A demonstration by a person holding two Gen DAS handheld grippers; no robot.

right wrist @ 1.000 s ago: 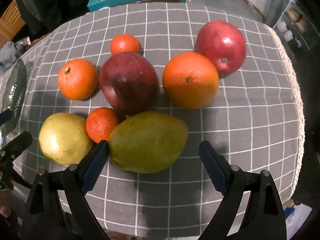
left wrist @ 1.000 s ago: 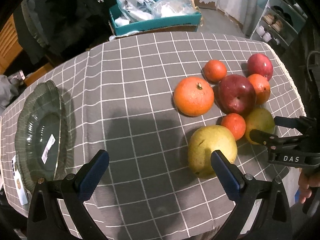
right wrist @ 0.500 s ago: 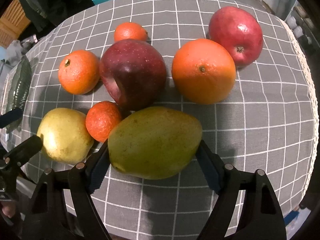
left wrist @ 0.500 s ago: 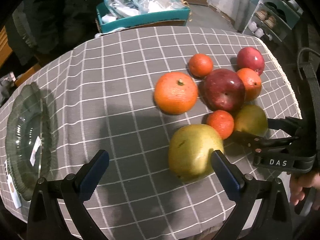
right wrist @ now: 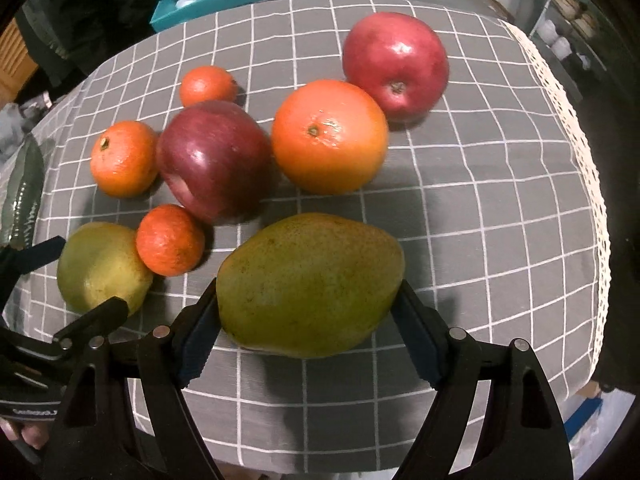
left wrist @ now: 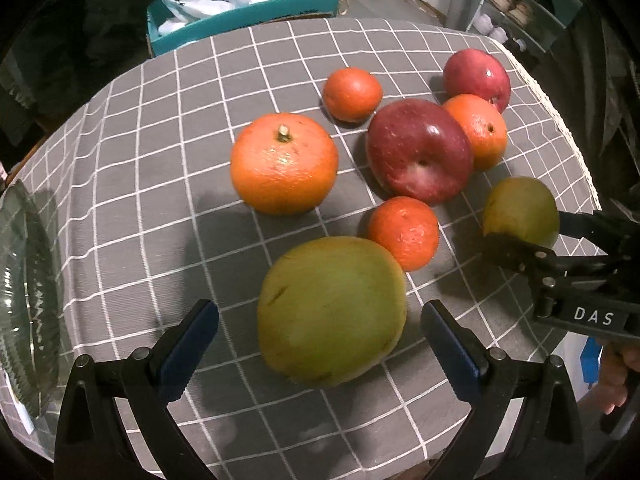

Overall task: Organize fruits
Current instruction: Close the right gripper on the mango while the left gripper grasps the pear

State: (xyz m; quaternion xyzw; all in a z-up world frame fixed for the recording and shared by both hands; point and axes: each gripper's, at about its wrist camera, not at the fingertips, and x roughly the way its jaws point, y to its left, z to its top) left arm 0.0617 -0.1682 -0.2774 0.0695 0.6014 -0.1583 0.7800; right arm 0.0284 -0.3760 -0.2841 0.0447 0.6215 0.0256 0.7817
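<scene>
Several fruits lie on a grey checked tablecloth (left wrist: pixel 160 184). My right gripper (right wrist: pixel 310 316) is shut on a green mango (right wrist: pixel 310 284), which also shows at the right of the left wrist view (left wrist: pixel 520 210). My left gripper (left wrist: pixel 320 340) is open, its blue pads either side of a yellow-green mango (left wrist: pixel 330 310) without touching it; the right wrist view shows that mango at left (right wrist: pixel 100 266). Behind lie a large orange (left wrist: pixel 284 164), a dark red apple (left wrist: pixel 418 152), a small tangerine (left wrist: pixel 404 232), a second orange (right wrist: pixel 330 136) and a red apple (right wrist: pixel 396 64).
A green glass plate (left wrist: pixel 24 292) sits at the table's left edge. A teal box (left wrist: pixel 240 20) of bags stands beyond the far edge. A lace trim (right wrist: pixel 592 184) marks the table's right edge. Another tangerine (left wrist: pixel 352 94) lies at the back.
My right gripper has moved forward and shut on the green mango. My left gripper has moved right and closer, so the yellow-green mango now sits between its open pads.
</scene>
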